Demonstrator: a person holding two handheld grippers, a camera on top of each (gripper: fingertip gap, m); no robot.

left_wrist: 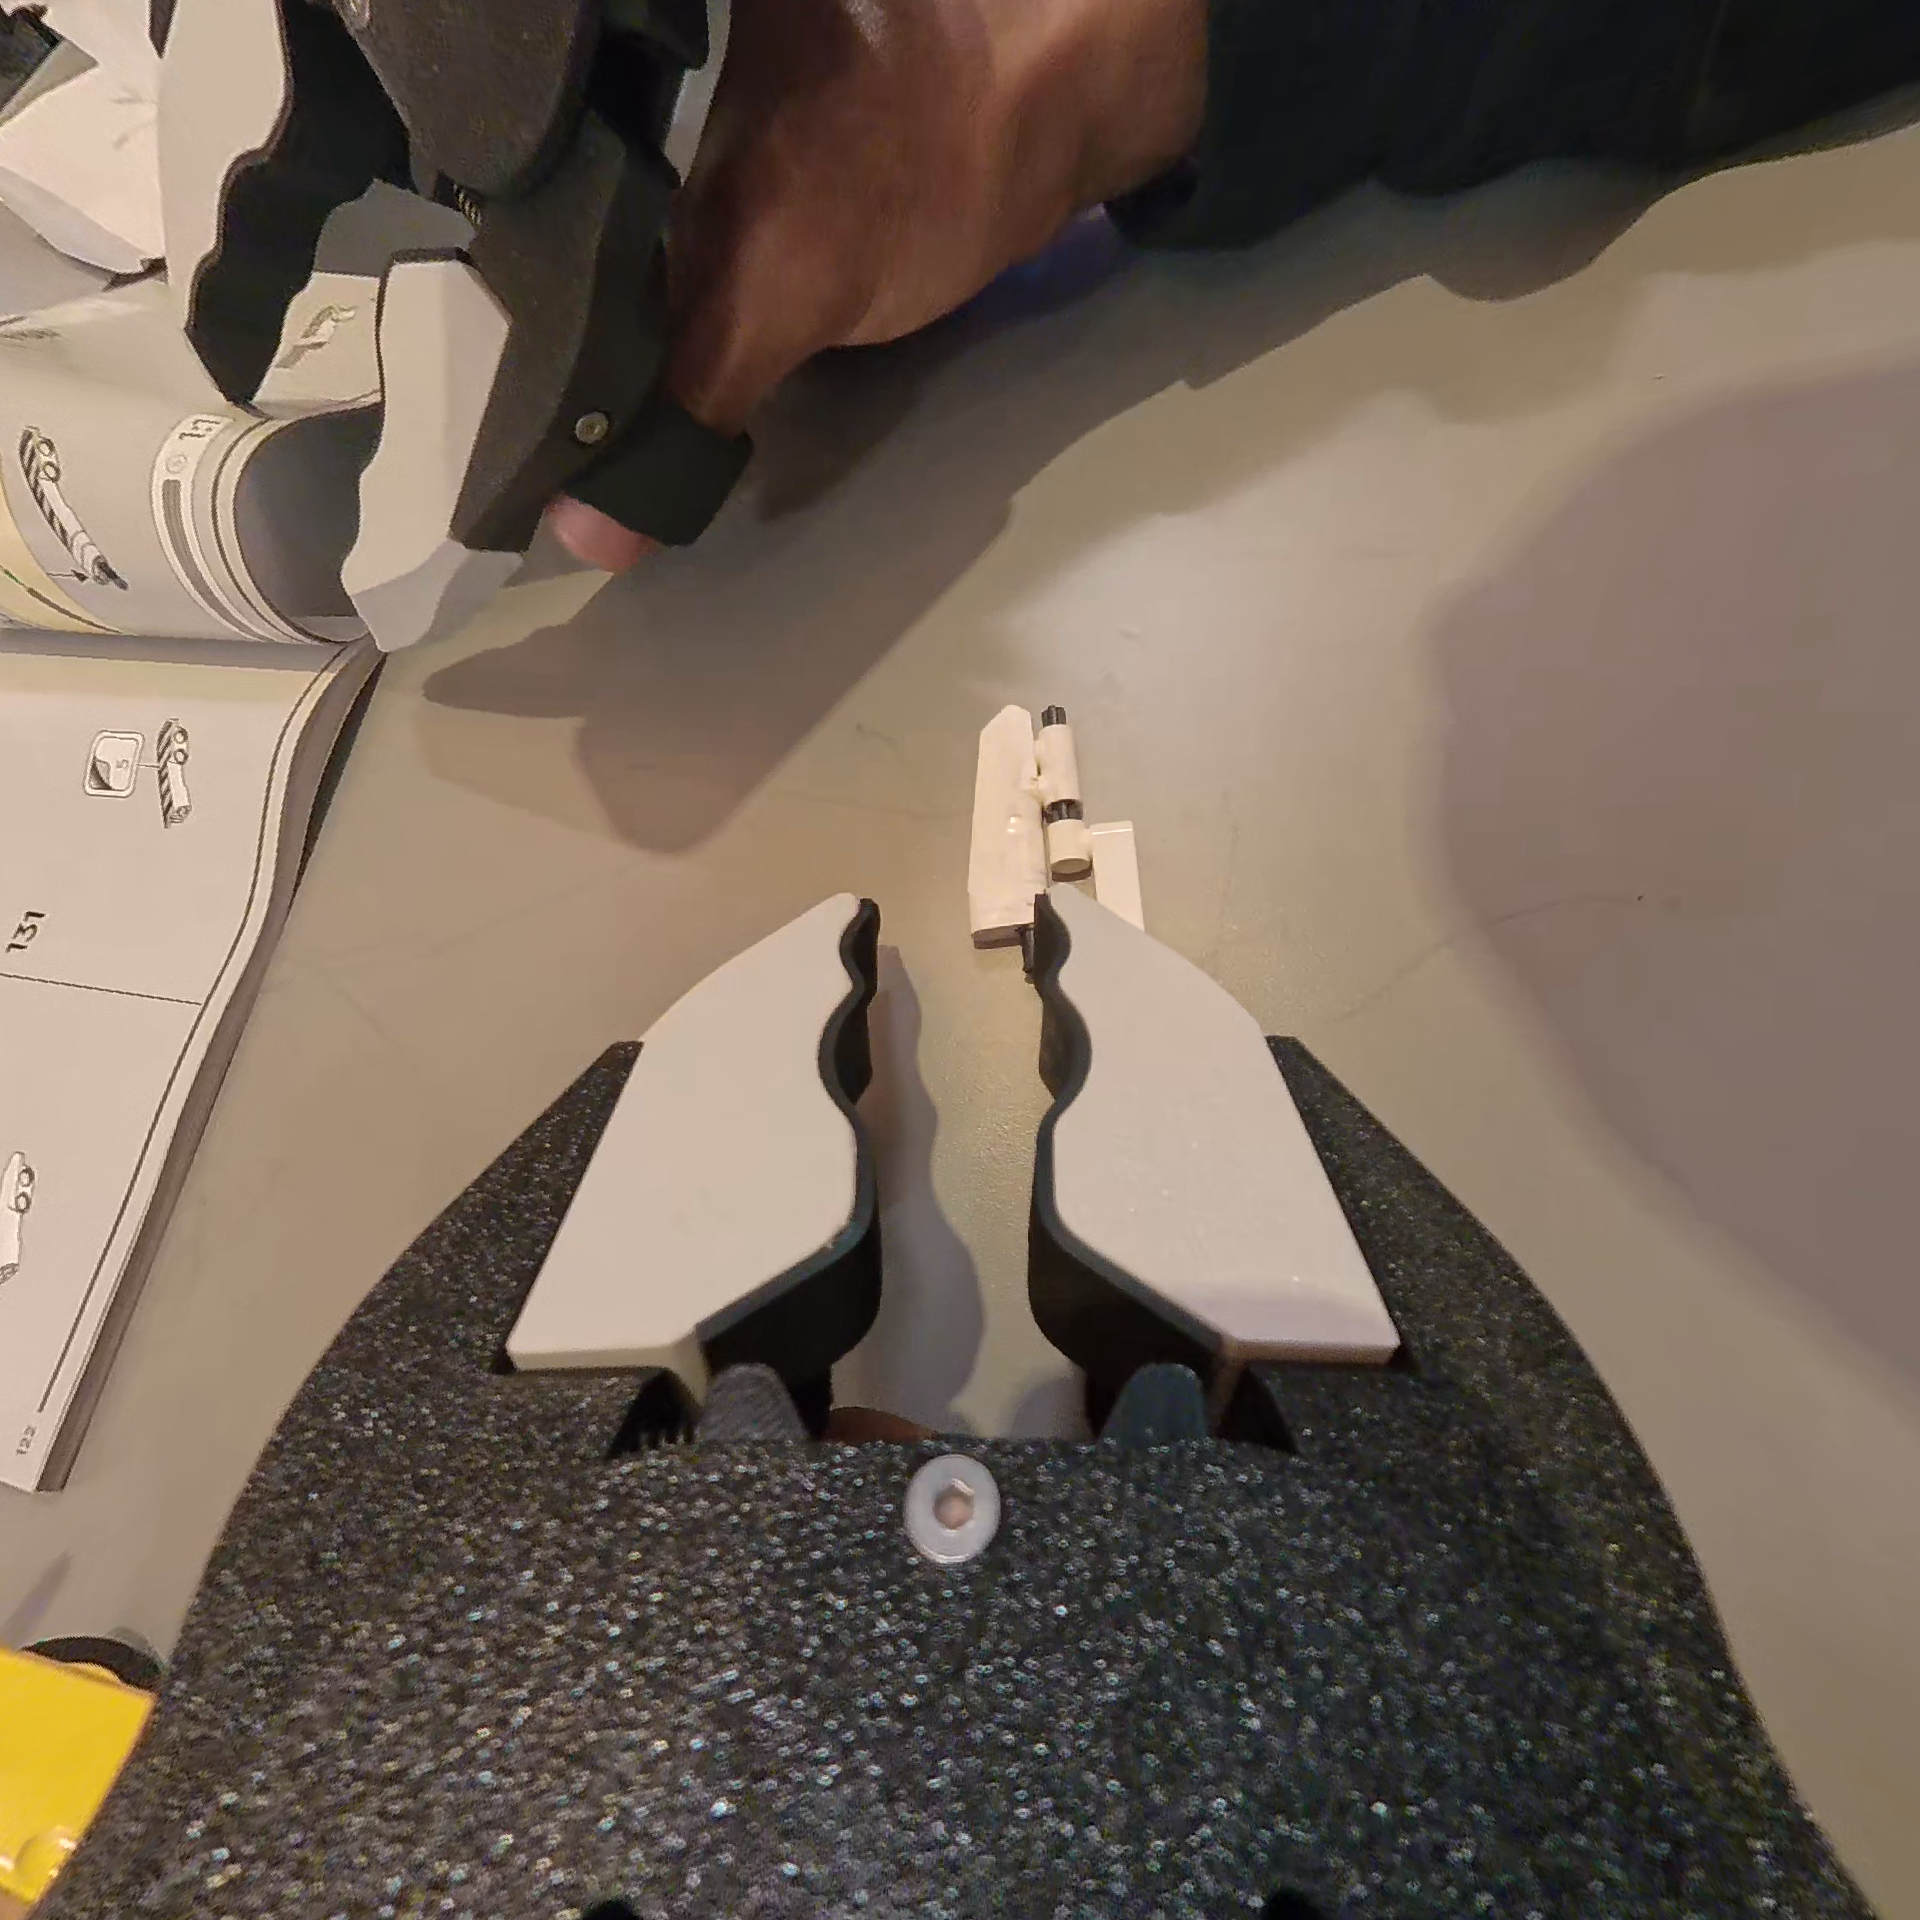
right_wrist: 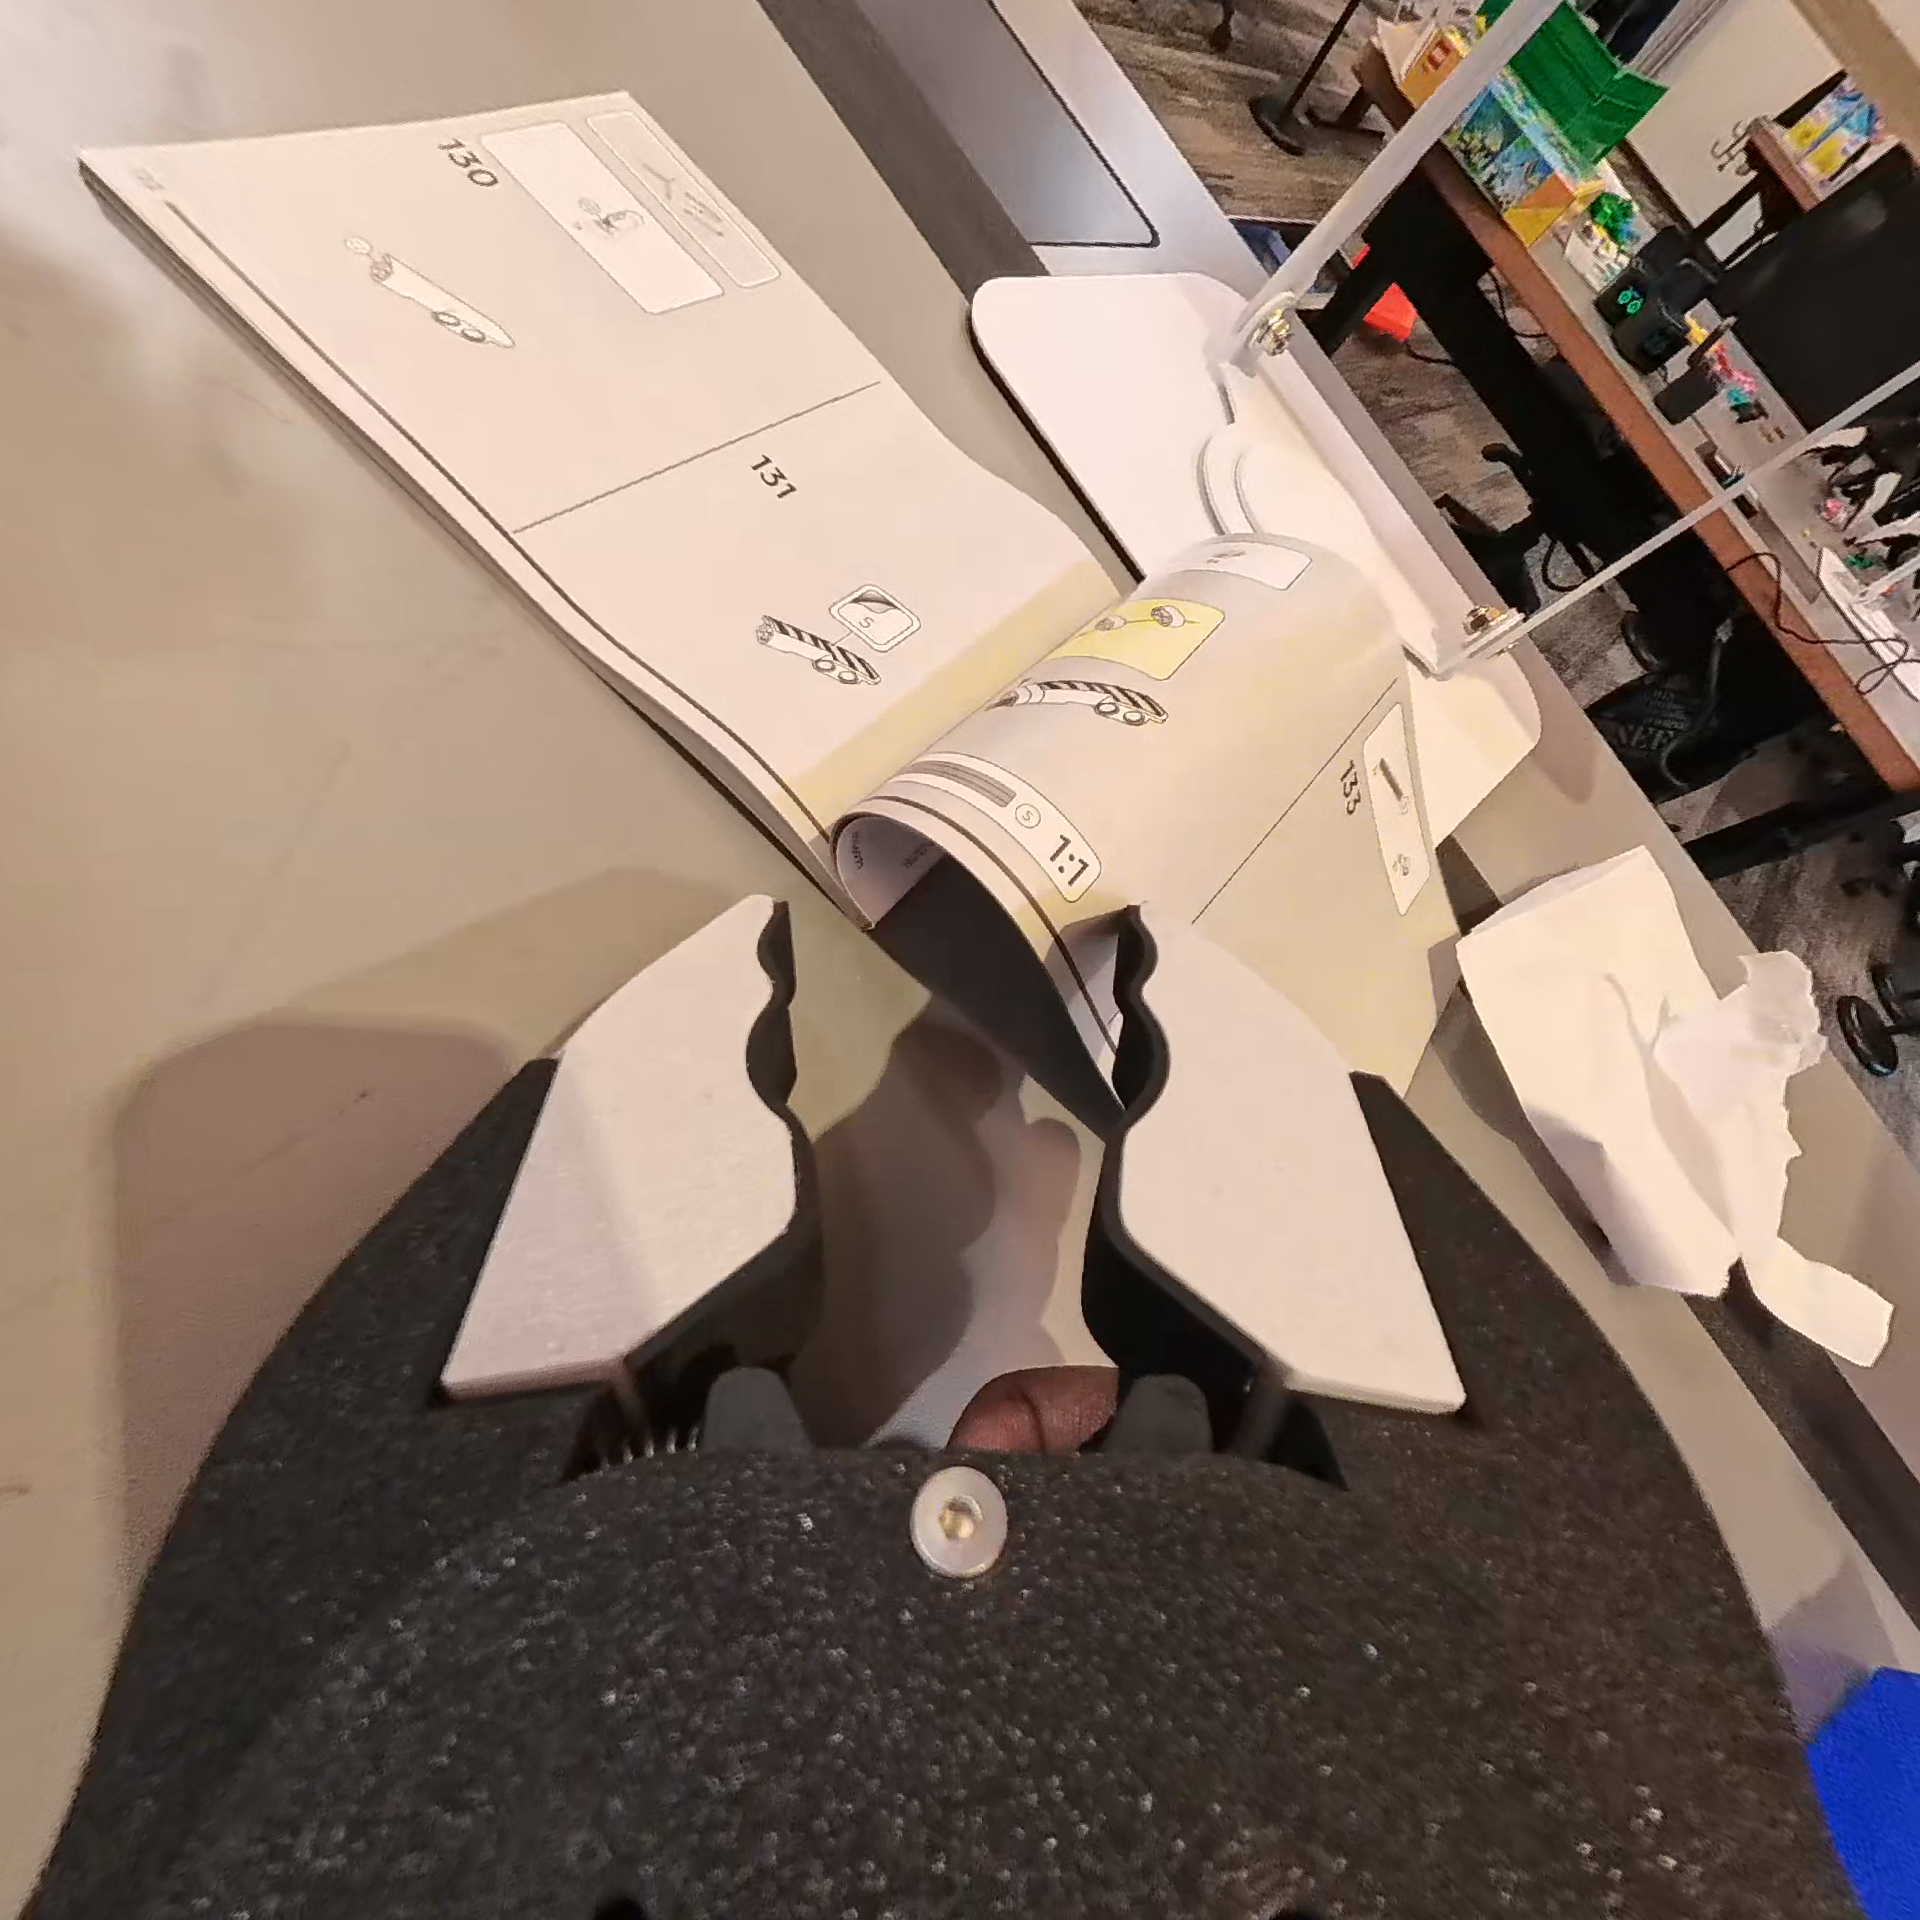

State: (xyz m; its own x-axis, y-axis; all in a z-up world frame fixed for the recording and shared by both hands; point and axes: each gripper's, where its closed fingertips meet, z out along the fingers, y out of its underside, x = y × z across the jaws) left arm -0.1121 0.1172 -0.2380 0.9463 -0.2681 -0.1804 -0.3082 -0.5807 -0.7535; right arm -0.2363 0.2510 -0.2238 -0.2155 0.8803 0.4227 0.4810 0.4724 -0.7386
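My left gripper [left_wrist: 954,914] hovers low over the beige table [left_wrist: 1351,1039], open with nothing between its fingers. A small white brick assembly with a black pin [left_wrist: 1013,831] lies on the table just past its right fingertip [left_wrist: 1049,914]. My right gripper [right_wrist: 956,925] is open wide at the near edge of an open instruction booklet [right_wrist: 623,416]. A curled page [right_wrist: 1039,790] arches up between its fingers and leans against the right finger [right_wrist: 1143,997]; the left finger stands clear of it. In the left wrist view the right gripper [left_wrist: 312,499] and the hand holding it [left_wrist: 883,208] are at the top left, over the booklet [left_wrist: 125,935].
A white tissue box with crumpled tissue [right_wrist: 1621,1039] stands right of the booklet. A white stand base with clear rods [right_wrist: 1101,395] sits behind it. A yellow object [left_wrist: 52,1745] is at the left gripper's lower left. A blue object [right_wrist: 1870,1787] is at the lower right.
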